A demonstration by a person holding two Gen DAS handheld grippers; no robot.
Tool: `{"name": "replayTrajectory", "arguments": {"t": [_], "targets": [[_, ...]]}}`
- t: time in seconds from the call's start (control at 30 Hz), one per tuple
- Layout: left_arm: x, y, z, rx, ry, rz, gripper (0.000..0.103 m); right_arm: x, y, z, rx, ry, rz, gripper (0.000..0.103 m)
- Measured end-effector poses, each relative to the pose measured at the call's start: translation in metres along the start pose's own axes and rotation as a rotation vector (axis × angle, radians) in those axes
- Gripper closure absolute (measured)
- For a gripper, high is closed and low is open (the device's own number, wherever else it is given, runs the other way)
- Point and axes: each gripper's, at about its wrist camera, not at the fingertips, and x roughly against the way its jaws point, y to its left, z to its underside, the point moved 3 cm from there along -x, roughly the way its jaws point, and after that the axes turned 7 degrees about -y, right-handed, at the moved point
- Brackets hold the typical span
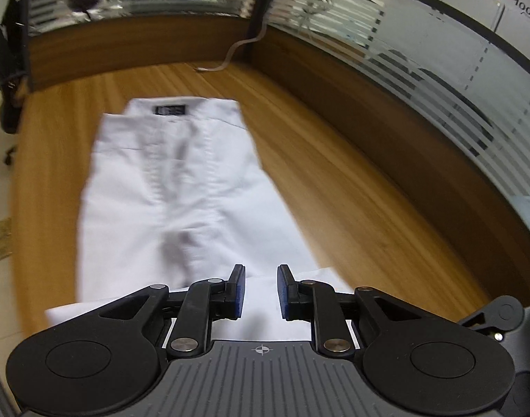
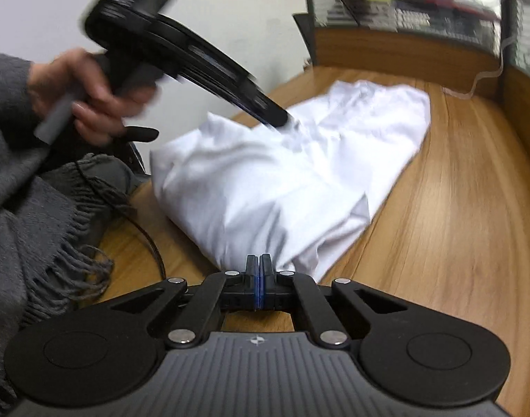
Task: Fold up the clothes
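One white garment (image 1: 167, 187), two hand-held grippers (image 1: 260, 290).

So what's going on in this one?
A person is folding a white garment on a wooden table with two handheld grippers. The right gripper is shut at the near edge of the cloth; whether fabric is pinched is hard to tell. The left gripper hangs open above the garment, holding nothing. The garment lies partly folded, label end farthest away.

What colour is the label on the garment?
Dark, navy or black, on the white garment; the label shows best in the left wrist view.
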Motion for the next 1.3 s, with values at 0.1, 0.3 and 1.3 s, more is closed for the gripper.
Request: {"name": "replayTrajectory", "arguments": {"t": [0.1,0.3,1.3], "targets": [[0.019,0.019,0.003,-0.006,-0.007,-0.05,0.081,-0.003,-0.004,0.009,-0.035,0.004,-0.006,0.103],[0.058,0.052,0.012,0.006,-0.033,-0.118,0.067,0.007,-0.002,-0.009,0.004,-0.05,0.021,0.102],[0.035,0.112,0.07,0.018,0.255,0.092,0.07,-0.086,-0.03,-0.026,0.008,0.098,0.134,0.068]]}}
